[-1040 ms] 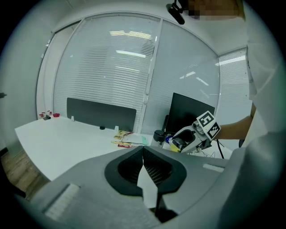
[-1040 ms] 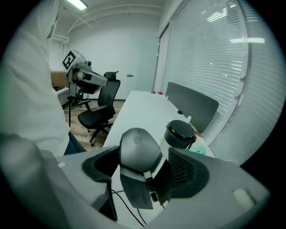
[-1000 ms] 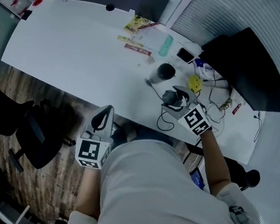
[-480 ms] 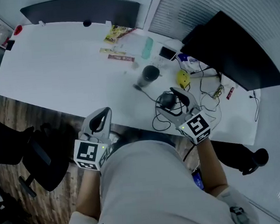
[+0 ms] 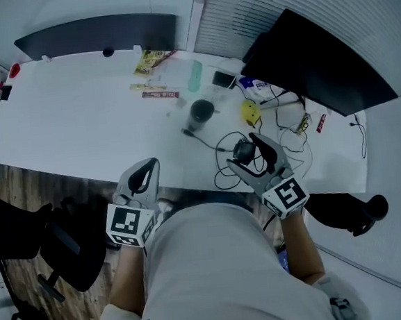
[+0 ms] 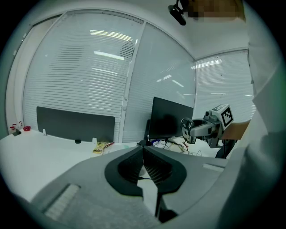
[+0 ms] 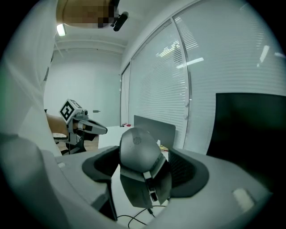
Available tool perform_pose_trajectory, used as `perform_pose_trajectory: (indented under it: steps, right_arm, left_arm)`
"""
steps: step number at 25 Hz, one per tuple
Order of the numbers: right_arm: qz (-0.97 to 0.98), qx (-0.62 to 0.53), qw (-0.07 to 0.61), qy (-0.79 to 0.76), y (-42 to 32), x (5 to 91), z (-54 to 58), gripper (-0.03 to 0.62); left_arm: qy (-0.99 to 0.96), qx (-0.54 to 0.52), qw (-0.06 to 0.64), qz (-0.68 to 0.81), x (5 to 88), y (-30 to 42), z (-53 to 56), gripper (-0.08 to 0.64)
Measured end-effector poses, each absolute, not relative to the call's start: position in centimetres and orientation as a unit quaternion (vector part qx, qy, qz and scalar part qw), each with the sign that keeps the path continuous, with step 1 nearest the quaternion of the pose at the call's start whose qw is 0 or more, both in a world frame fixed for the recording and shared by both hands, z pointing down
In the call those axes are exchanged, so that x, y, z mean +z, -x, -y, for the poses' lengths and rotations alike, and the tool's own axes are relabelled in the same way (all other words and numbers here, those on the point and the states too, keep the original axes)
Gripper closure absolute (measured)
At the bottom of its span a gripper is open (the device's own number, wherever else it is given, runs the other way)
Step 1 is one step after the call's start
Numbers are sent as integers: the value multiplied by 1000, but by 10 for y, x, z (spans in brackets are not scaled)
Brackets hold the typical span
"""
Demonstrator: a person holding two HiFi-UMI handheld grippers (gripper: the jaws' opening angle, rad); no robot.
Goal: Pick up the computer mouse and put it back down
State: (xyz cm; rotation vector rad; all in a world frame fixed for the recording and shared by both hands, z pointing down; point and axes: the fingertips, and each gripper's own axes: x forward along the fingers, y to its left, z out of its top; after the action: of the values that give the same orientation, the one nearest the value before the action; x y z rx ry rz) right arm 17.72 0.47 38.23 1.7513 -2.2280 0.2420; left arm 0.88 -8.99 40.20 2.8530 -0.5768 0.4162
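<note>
Right gripper [image 5: 244,152] is pinching the mouse [image 7: 136,152] by its two sides, jaws pressed on the shell. The mouse looks lifted clear of the desk [image 5: 79,131], nose tipped down, with its cable [image 5: 221,177] hanging to a loose loop on the desktop. Left gripper [image 6: 143,150] has its jaws pressed together on nothing. It sits at the near desk edge, about 9 o'clock from the mouse and well apart.

A dark cup [image 5: 201,110] stands at 11 o'clock from the mouse. A small yellow object [image 5: 251,111] is near at 12, the monitor [image 5: 317,62] at 1 to 2 o'clock, and a tangle of wires [image 5: 291,123] lies to the 2 o'clock side.

Judged risks:
- The shell is curved and smooth, and the grip is on the sides only, so the mouse may rotate or slip out if tilted more.
- The cable could catch in the wire tangle or drag toward the cup if the mouse is moved away.
- Set down on its own cable loop, the mouse would end up rocking or tilted.
- Opening the jaws before it touches the desk would drop it.
</note>
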Motion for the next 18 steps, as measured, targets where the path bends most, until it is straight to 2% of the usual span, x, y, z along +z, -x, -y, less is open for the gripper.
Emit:
perform_pose_trajectory:
  steps: [18]
  right_arm:
    - [775, 95, 156, -606, -191, 393, -13, 244]
  left_arm:
    - [-963, 150, 96, 201, 406, -15, 84, 549]
